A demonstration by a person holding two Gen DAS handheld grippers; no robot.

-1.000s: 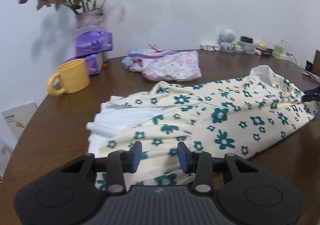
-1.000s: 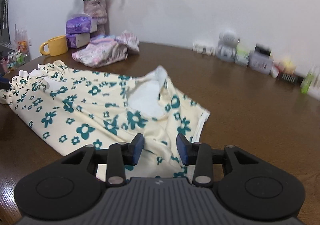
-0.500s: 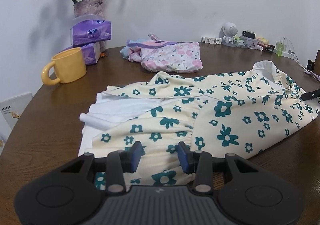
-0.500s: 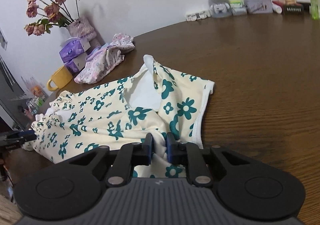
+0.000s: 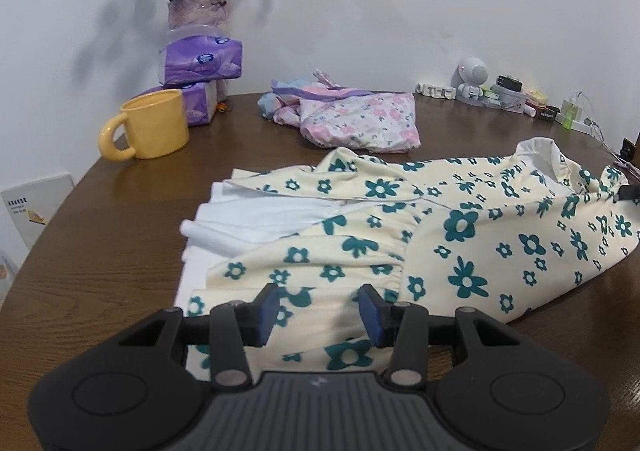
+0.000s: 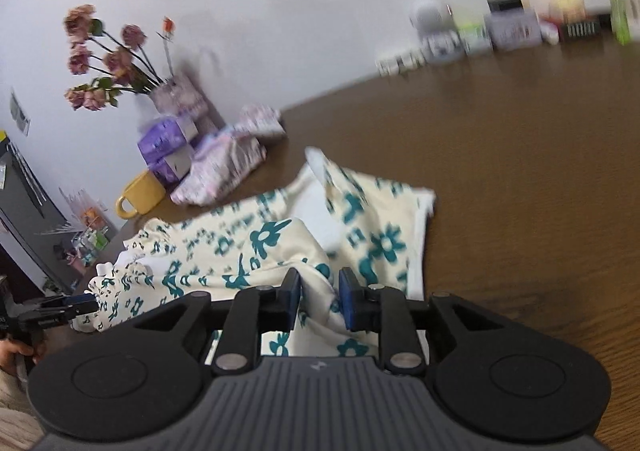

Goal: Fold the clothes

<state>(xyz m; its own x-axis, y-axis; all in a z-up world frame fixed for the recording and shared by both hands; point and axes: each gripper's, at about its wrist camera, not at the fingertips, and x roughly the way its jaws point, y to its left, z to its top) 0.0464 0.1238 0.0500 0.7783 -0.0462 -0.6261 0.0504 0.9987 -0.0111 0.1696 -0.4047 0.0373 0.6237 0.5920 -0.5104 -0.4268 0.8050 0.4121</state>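
Left wrist view: a brown wooden worktop (image 5: pixel 100 263) is being shown against a white wall, carrying a yellow mug (image 5: pixel 154 123) and a cream floral dress (image 5: pixel 460 235) spread across it. The left gripper (image 5: pixel 319 309) is being held with jaws parted, opening lately, over the hem, nothing pinched.

Right wrist view, blurred: the right gripper (image 6: pixel 319 297) is being held with jaws narrowly parted, lately reopening; a raised fold of the dress (image 6: pixel 280 247) is being pinched between them.

Two garments (image 5: pixel 460 235) (image 5: pixel 360 123), one mug (image 5: pixel 156 125), two tissue packs (image 5: pixel 204 61) (image 5: pixel 198 103), one vase (image 5: pixel 198 13)
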